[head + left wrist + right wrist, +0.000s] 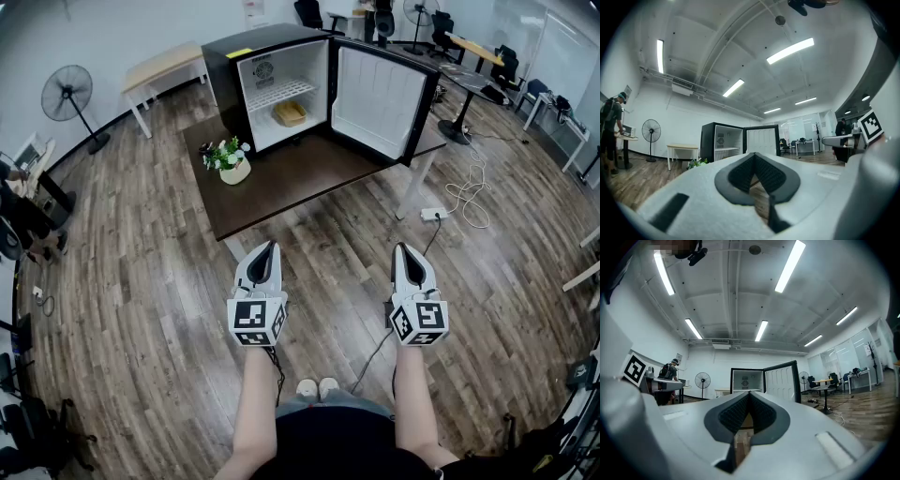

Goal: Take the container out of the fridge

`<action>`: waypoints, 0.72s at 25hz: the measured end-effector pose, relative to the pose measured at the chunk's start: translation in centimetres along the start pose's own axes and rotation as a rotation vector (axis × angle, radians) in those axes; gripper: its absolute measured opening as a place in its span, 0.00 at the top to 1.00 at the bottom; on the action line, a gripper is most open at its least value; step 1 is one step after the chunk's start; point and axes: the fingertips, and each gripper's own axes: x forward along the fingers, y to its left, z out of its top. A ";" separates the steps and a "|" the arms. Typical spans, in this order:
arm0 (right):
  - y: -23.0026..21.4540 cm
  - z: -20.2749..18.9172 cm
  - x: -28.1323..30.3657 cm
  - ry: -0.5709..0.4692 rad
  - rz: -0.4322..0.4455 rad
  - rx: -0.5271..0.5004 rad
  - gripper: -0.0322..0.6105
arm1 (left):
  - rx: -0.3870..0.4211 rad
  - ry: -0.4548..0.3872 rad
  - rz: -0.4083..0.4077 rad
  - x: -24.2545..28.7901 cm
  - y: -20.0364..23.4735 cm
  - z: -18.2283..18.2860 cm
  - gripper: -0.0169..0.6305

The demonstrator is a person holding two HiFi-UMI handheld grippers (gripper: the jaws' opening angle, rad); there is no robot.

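Observation:
A black mini fridge (225,70) stands on a dark brown table (281,187), its door (380,98) swung wide to the right. On the fridge floor, under a white wire shelf, lies a tan container (290,112). My left gripper (267,249) and right gripper (410,251) are held side by side well short of the table, over the wooden floor. Both point at the fridge, jaws shut, nothing between them. The fridge (721,143) shows far off in the left gripper view, and the same fridge (747,379) in the right gripper view.
A small potted plant (228,159) sits on the table's front left corner. A standing fan (67,94) and a light table (164,70) are at the left. A power strip with a white cable (464,197) lies on the floor right of the table.

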 end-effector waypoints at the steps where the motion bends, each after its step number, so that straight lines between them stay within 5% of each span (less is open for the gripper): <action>1: 0.0 -0.1 0.0 0.002 -0.001 0.000 0.94 | -0.001 0.001 0.000 0.0 0.0 0.0 0.97; 18: 0.5 -0.6 -0.1 0.002 0.002 0.028 0.94 | -0.008 0.006 0.000 -0.3 0.5 -0.6 0.97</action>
